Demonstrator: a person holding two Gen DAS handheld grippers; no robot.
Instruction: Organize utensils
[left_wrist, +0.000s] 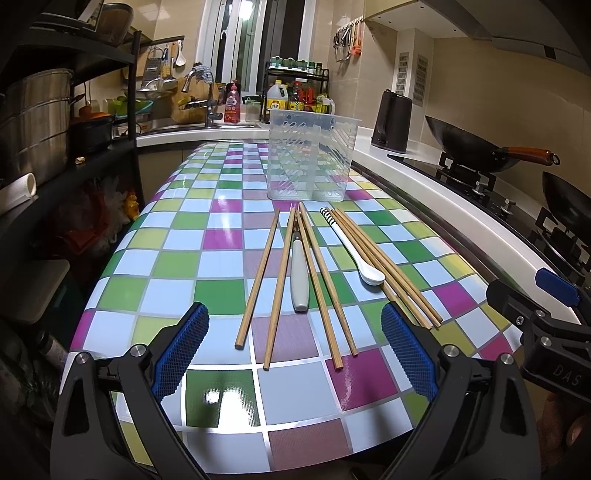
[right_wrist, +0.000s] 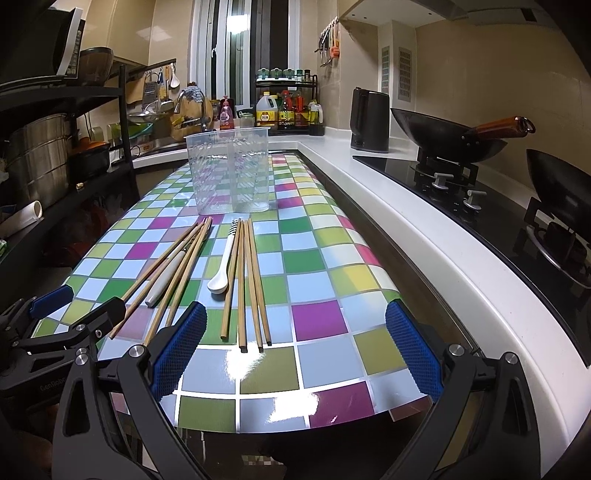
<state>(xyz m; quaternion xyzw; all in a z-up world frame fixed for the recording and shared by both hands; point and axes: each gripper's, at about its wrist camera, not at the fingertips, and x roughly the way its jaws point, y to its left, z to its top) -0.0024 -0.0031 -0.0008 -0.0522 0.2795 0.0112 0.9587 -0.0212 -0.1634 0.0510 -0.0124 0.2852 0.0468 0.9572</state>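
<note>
On the checkered table (left_wrist: 173, 262) lie several wooden chopsticks (left_wrist: 258, 277) (right_wrist: 243, 284), a white-handled utensil (left_wrist: 299, 280) (right_wrist: 166, 277) among the left group, and a white spoon (left_wrist: 360, 251) (right_wrist: 225, 266) with a striped handle end. Behind them stands a clear plastic utensil holder (left_wrist: 312, 158) (right_wrist: 229, 170), upright and empty. My left gripper (left_wrist: 293, 350) hovers open at the table's near edge, in front of the left chopsticks. My right gripper (right_wrist: 295, 350) is open too, just right of the spoon-side chopsticks. Neither holds anything.
A white counter (right_wrist: 406, 221) runs along the right with a gas hob, two woks (right_wrist: 450, 140) and a dark kettle (right_wrist: 369, 122). A sink, bottles and a spice rack (left_wrist: 295, 92) stand at the back. Black shelving with pots (left_wrist: 37, 122) lines the left.
</note>
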